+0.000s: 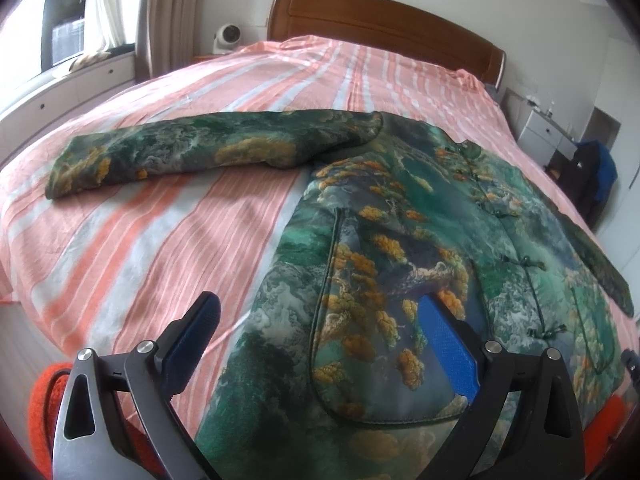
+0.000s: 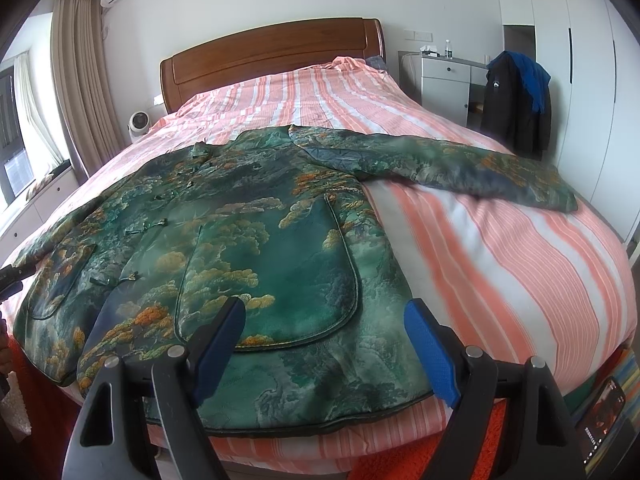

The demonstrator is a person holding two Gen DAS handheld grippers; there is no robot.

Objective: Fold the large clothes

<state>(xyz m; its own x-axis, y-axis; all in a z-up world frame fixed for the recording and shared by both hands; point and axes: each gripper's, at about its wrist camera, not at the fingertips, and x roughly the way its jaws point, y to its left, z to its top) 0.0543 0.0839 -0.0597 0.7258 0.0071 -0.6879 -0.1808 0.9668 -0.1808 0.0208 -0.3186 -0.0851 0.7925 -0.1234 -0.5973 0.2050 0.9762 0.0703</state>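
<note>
The jacket (image 2: 248, 240) lies flat on the bed (image 2: 500, 248), sleeves spread for folding. Left claw (image 1: 320, 332) and right claw (image 2: 324, 340) hover wide open, empty, over its near hem.

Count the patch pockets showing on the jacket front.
2. One pocket lies on the jacket panel ahead of the right gripper; the other pocket is on the opposite panel, near the hem.

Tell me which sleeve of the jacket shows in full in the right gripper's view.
The sleeve stretched toward the wardrobe side, lying flat on the striped sheet. The other runs off the picture's left edge.
</note>
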